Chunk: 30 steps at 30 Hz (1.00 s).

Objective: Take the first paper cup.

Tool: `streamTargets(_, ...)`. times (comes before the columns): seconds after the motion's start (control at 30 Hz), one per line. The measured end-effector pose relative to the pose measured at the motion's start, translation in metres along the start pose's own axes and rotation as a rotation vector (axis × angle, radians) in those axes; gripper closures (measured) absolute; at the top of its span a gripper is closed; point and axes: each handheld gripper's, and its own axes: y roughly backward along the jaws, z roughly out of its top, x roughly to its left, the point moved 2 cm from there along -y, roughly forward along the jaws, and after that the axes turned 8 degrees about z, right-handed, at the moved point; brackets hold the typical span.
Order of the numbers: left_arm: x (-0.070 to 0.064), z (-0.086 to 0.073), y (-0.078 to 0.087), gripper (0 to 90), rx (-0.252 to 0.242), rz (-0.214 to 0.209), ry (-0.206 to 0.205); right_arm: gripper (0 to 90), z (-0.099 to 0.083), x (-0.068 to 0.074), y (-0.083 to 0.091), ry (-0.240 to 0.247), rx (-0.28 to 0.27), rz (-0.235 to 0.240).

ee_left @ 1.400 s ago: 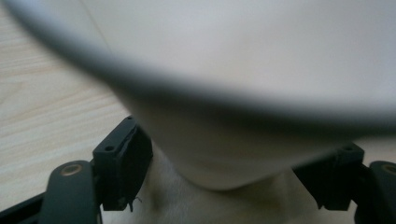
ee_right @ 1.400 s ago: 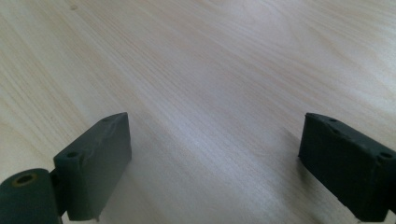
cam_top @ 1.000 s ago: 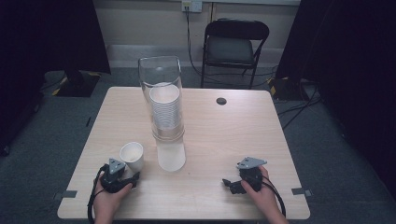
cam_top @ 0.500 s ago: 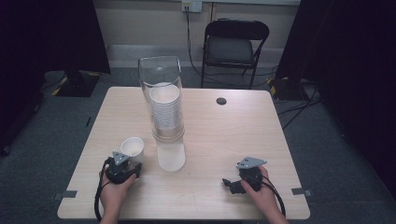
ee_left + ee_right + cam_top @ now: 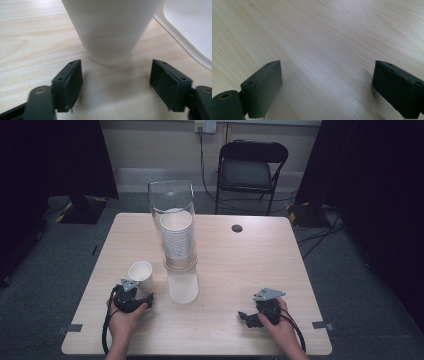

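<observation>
**Left gripper closes in on the lone cup**

Since half a second ago, the left gripper (image 5: 145, 298) has slid right, jaws apart, just short of the single white paper cup (image 5: 141, 276) standing near-left of the tall clear cup dispenser (image 5: 176, 232) (likely lining up a grasp). Near right, the right gripper (image 5: 248, 317) rests idle, jaws apart over the pale wooden table (image 5: 260, 255).

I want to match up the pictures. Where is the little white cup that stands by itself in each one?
High view: the little white cup stands on the table's left front part, just beyond the left claw, left of the clear tube of stacked cups.
Left gripper view: the cup rises at top centre, just past the open jaws.
Right gripper view: not in it, just wood and the open right claw.
Shared landmark: the pale wooden tabletop.
</observation>
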Motion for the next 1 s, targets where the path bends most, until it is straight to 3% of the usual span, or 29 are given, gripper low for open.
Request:
streamTargets(0.17,-0.005,-0.012,0.01,21.3,-0.037,-0.018,-0.003,8.5,0.0,0.0,0.0,-0.001,0.001,0.001)
streamTargets(0.4,-0.011,-0.018,0.019,18.6,-0.037,-0.059,-0.015,8.5,0.0,0.0,0.0,-0.001,0.001,0.001)
streamTargets(0.67,-0.023,-0.003,0.034,16.6,-0.054,-0.133,-0.031,8.5,0.0,0.0,0.0,-0.002,0.0,-0.004)
streamTargets(1.0,-0.038,0.024,0.044,16.7,-0.112,-0.179,-0.053,8.5,0.0,0.001,0.0,-0.005,-0.001,-0.004)
